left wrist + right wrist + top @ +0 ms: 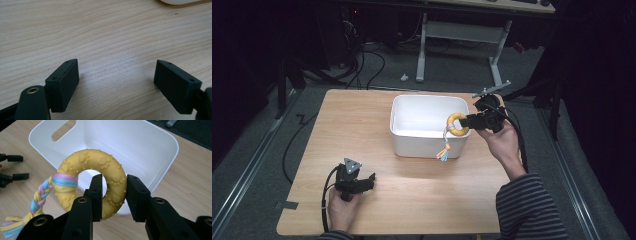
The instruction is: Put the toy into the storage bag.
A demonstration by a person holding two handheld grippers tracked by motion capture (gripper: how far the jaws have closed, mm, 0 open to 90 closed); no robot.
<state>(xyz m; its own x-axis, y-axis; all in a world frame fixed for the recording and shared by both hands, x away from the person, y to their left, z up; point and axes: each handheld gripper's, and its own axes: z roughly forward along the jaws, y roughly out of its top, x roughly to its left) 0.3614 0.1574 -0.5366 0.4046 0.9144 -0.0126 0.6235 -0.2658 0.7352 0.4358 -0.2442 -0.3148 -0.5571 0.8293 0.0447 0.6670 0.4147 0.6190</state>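
A yellow rubber ring toy (pixel 100 170) with paw prints and a braided pastel rope tail (pixel 40 197) is clamped in my right gripper (pixel 114 195), one pad inside the ring and one outside. In the high view the ring toy (pixel 457 124) hangs over the right rim of the white plastic bin (pixel 427 125), its tail dangling down the bin's front wall, with my right gripper (pixel 469 121) shut on it. My left gripper (pixel 369 180) rests low over the wooden table near the front left, and in its own view my left gripper (pixel 116 77) is open over bare wood.
The white bin (pixel 140 140) is empty inside, with a handle slot in its far wall. The wooden table (pixel 357 125) has free room left of the bin. Beyond it stand desk legs (pixel 422 50) and cables on a grey floor.
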